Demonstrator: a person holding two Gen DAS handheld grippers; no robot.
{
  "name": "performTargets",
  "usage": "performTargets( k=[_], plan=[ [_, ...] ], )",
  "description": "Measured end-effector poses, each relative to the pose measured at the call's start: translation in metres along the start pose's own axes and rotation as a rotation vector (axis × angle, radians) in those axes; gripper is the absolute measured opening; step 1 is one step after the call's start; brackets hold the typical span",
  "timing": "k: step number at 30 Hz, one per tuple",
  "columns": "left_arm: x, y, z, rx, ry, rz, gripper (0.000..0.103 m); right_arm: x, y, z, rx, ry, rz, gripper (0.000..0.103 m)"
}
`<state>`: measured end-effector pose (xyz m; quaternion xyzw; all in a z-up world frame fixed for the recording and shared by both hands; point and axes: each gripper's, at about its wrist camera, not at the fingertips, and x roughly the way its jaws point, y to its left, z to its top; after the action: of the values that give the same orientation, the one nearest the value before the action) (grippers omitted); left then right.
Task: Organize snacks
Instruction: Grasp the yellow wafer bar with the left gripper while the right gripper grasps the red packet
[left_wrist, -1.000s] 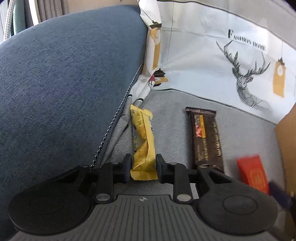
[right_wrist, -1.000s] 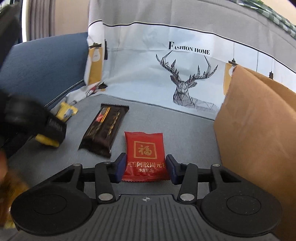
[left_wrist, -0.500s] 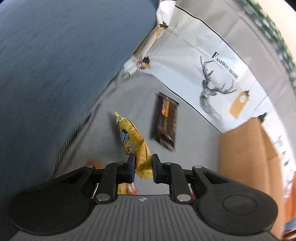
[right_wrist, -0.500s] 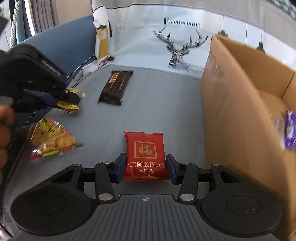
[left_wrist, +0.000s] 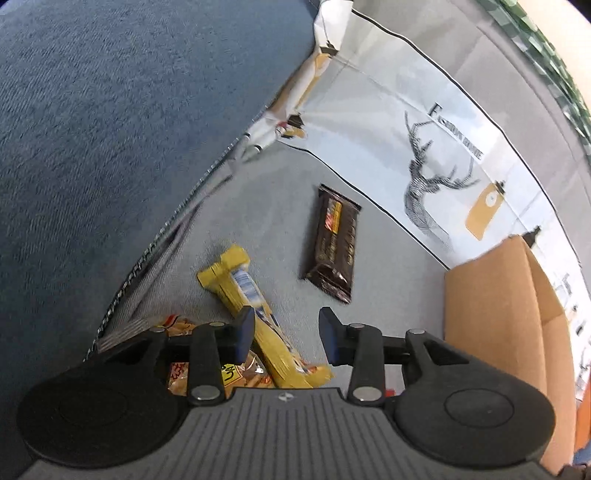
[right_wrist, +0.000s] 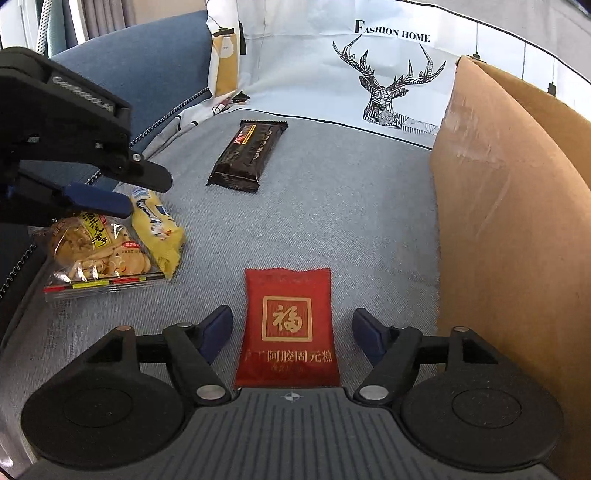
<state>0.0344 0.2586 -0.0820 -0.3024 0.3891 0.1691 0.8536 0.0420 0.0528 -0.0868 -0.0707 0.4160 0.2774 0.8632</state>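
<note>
So the red packet (right_wrist: 290, 325) with the gold character on it lies flat on the grey sofa cushion (right_wrist: 332, 206), right between the fingers of the right gripper (right_wrist: 291, 332), but they aren't touching it. There's a clear gap on both sides, and those fingers have just been opening, so nothing is gripped there. Same story on the other side: the yellow snack bar (left_wrist: 255, 314) sits on the cushion between the fingers of the left gripper (left_wrist: 286, 334). The left-hand finger is right up against it or in front of it, hard to say which, while the other one stands well clear. That pair has just been opening too, so the bar isn't pinched. The bar's near end rests against a clear bag of crackers (right_wrist: 96, 251), which lies just beside it at the cushion's left edge. Further back, a dark brown chocolate wrapper (right_wrist: 247, 155) lies on its own, apart from the rest. On the right, an open cardboard box (right_wrist: 509, 229) stands on the cushion, near the red packet. Behind everything there's a white cover with a deer print (right_wrist: 391, 88) and "Fashion Home" lettering, and a blue armrest (left_wrist: 110, 129) runs along the left.
</note>
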Motion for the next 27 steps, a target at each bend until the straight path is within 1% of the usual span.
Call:
performTargets(
  k=[3,5,10,14,19,21,22,24,27],
  plan=[
    [0.004,-0.004,0.002,0.000,-0.011,0.027,0.042,0.001,-0.001,0.000,0.009,0.005,0.001,0.074],
    [0.008,-0.011,0.002,0.044,-0.013,0.060,0.042,0.001,0.000,0.000,0.008,0.005,-0.003,0.074],
    [0.021,-0.030,-0.006,0.189,-0.007,0.141,0.042,0.002,0.001,0.000,0.008,0.007,-0.010,0.074],
    [0.029,-0.037,-0.010,0.228,-0.006,0.167,0.043,0.003,0.002,0.002,0.003,0.008,-0.014,0.074],
    [0.036,-0.047,-0.015,0.312,-0.002,0.208,0.043,0.002,0.002,0.004,-0.005,0.011,-0.017,0.073],
    [0.037,-0.048,-0.016,0.330,0.000,0.216,0.043,0.001,0.003,0.005,-0.012,0.005,-0.015,0.064],
    [0.038,-0.049,-0.017,0.335,0.001,0.218,0.043,0.001,0.003,0.005,-0.015,0.003,-0.014,0.057],
    [0.039,-0.050,-0.017,0.341,0.001,0.224,0.043,0.000,0.004,0.006,-0.022,-0.001,-0.011,0.050],
    [0.041,-0.050,-0.017,0.350,0.002,0.227,0.041,-0.001,0.005,0.007,-0.029,-0.001,-0.009,0.046]
  ],
)
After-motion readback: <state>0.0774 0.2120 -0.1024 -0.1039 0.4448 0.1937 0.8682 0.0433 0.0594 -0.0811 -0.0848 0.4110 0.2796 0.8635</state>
